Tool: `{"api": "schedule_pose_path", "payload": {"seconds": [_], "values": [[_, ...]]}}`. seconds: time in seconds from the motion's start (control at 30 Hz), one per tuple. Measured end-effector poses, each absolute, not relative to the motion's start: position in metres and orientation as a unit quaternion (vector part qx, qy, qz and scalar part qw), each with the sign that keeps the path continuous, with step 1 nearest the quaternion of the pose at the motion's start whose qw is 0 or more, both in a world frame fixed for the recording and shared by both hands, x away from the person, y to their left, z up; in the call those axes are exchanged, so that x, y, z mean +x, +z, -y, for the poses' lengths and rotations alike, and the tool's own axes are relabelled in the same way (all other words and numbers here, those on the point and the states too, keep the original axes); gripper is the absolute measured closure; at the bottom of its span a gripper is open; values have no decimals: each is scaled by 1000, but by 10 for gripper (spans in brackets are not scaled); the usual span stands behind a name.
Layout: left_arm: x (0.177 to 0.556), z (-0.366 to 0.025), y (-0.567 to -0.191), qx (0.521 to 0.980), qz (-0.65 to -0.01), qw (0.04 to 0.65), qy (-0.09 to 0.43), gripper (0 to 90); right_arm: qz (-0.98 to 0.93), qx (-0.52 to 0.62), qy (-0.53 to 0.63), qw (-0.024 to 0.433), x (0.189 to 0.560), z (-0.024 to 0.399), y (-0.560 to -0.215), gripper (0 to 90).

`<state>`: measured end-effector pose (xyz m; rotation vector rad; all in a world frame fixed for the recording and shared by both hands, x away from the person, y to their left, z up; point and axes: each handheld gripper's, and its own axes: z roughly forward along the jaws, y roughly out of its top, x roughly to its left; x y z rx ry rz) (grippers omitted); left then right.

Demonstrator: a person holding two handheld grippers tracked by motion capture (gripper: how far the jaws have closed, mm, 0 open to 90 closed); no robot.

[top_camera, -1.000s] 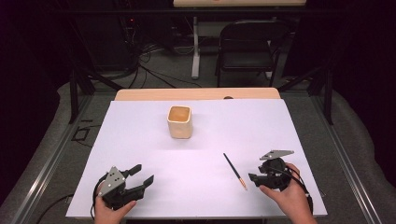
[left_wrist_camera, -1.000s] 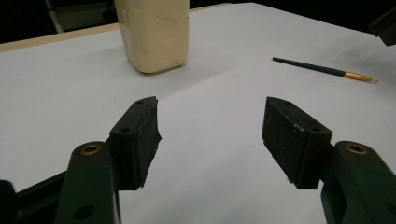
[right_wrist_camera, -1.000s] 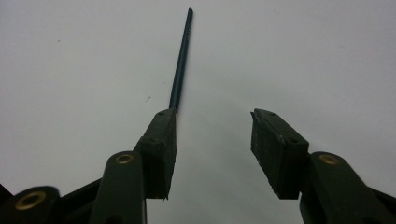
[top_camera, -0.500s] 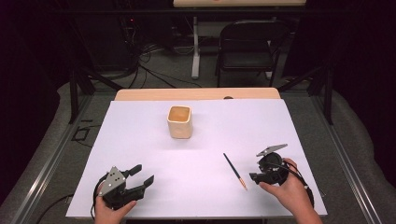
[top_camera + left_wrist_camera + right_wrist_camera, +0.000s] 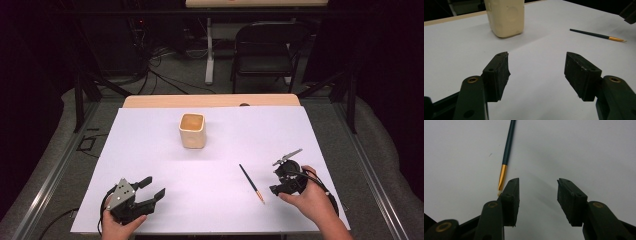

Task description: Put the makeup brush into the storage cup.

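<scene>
Beside right gripper [image 5: 537, 195], brush's pale tip [image 5: 499, 193].

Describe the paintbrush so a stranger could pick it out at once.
On the white sheet covering the table, look toward the near right, beside the right hand-held gripper. The paintbrush lies flat there, apart from the cream cup farther back. It is thin and dark, with a gold band near its tip.

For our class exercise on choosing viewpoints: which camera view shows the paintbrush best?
The high view: the whole paintbrush lies on the white sheet. The left gripper view shows it small and far off; the right gripper view shows its gold ferrule end close, beside the right gripper.
</scene>
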<state>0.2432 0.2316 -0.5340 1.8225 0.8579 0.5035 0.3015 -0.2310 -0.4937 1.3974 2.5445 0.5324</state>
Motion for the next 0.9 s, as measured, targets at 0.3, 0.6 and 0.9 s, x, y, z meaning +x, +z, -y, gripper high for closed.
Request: {"api": "schedule_pose_path", "payload": {"seconds": [0.3, 0.6, 0.9], "values": [[243, -231, -534, 759, -353, 506, 208, 366, -866, 465, 162, 85, 308, 226, -493, 528], [243, -230, -535, 758, -354, 507, 208, 366, -873, 455, 156, 81, 312, 222, -490, 533], [243, -230, -535, 758, -354, 506, 208, 366, -879, 445, 157, 76, 317, 209, -486, 536]]}}
